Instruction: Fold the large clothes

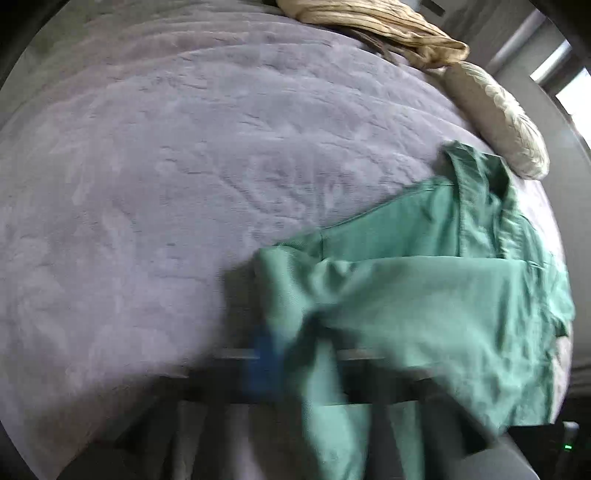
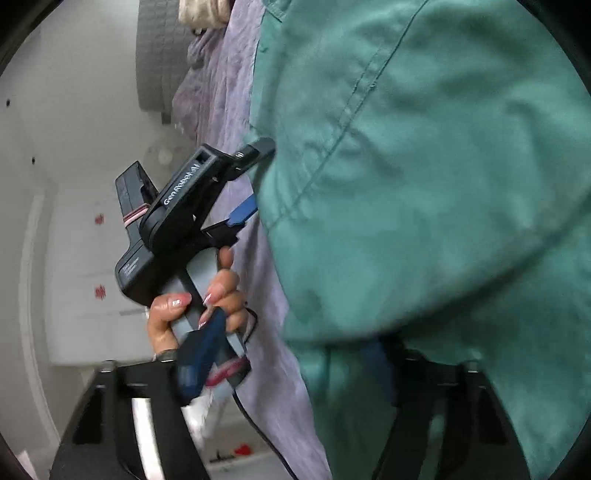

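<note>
Your left gripper [image 2: 255, 181] shows well in the right wrist view. Your hand [image 2: 207, 306] holds its handle, and its two fingers stand apart, not closed. The edge of the green garment [image 2: 424, 184] lies right at their tips, but no pad presses on it.

In the left wrist view, which is blurred, the garment spreads from over these fingers to their right. A fold of it hangs down beside the blue pad [image 1: 264, 354] and hides the other finger. It lies on the purple-grey bed cover [image 1: 184, 166]. Far ahead of the fingers and to the right are a cream pillow [image 1: 498, 122] and a beige bundle of cloth [image 1: 369, 22].

The fingers of your right gripper [image 2: 286, 362] are also apart. The garment drapes over the right finger and fills the space ahead of it; the left finger is bare and blurred.
</note>
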### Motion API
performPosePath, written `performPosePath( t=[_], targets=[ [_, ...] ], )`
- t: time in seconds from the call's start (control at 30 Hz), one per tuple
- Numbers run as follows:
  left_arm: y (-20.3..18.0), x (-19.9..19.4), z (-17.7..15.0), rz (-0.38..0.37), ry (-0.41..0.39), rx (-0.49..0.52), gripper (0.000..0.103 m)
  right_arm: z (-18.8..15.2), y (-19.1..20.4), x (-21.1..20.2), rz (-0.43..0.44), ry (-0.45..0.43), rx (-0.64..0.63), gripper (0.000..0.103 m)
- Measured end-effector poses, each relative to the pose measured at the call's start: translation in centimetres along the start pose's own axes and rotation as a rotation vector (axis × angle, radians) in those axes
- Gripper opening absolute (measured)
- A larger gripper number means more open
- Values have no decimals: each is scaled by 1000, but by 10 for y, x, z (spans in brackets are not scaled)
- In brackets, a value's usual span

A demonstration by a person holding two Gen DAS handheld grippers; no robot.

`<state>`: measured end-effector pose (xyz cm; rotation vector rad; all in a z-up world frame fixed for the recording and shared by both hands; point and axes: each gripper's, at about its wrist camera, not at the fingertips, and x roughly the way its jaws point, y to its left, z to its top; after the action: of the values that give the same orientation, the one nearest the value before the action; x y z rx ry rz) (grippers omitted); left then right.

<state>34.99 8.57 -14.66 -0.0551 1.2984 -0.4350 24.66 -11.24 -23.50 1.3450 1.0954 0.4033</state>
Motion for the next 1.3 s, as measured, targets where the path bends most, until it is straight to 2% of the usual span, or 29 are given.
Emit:
performPosePath(
  t=[0.03,0.1,0.17,0.23,0.33,0.43,0.47,0.53,0.57,0.6,0.7,0.77,0.8,0.83,0.87,0.9,0.93,0.97,1.03,1.07,1.1,1.13,1.17,1.2,1.23,1.3],
  targets=[
    [1,-4,1,-4,-10,12,4,4,0,8,12,15,10,3],
    [9,-16,3,-17,-40,54,4,6,6,26,73,39,22,4],
    [24,-18,5,-41,-34,45,4,3,15,46,123,78,2,3],
    [33,-14,6,-51,-22,30,4,4,18,73,131,125,-11,4],
    [37,-2,4,-17,-21,49,5,11,2,110,9,156,-16,4],
    [40,-4,3,-23,-46,34,5,17,1,111,-10,177,-22,5],
    [42,-6,3,-22,-52,26,5,15,6,106,-32,205,-46,8],
    [43,-12,2,-15,-63,21,5,20,19,99,-73,273,-101,27],
    [43,-13,2,-10,-67,23,5,22,26,84,-84,288,-144,40],
    [43,-15,2,-4,-71,24,5,26,33,68,-90,272,-185,47],
    [41,-20,2,27,-95,18,5,60,59,-18,-228,59,-379,49],
    [38,-22,1,45,-107,24,5,89,68,-74,-415,-128,-465,53],
    [36,-21,1,63,-107,21,5,96,69,-91,-478,-189,-488,56],
    [36,-19,1,81,-99,14,5,116,70,-111,-582,-280,-511,58],
    [35,-16,0,92,-89,8,5,135,67,-123,-653,-332,-519,63],
    [35,-13,0,100,-80,-1,5,156,61,-132,-721,-371,-506,64],
    [36,-9,-1,106,-71,-14,5,163,54,-135,-746,-381,-492,64],
    [35,-7,-2,109,-70,-26,5,184,42,-137,-752,-371,-449,64],
    [34,-5,-3,116,-71,-37,5,205,23,-127,-736,-338,-364,64],
    [32,-5,-4,127,-82,-37,5,199,17,-120,-709,-327,-343,65],
    [31,-7,-5,141,-100,-34,5,195,15,-119,-690,-317,-344,62],
    [29,-10,-7,165,-122,-31,5,190,13,-119,-691,-309,-366,51],
    [30,-15,-10,191,-151,-36,5,192,17,-114,-716,-285,-389,10],
    [32,-19,-13,206,-169,-46,5,191,26,-112,-716,-271,-421,8],
    [36,-22,-15,215,-181,-62,5,175,45,-123,-712,-277,-469,8],
    [46,-23,-19,228,-185,-99,5,152,81,-120,-730,-299,-624,8]
  ],
)
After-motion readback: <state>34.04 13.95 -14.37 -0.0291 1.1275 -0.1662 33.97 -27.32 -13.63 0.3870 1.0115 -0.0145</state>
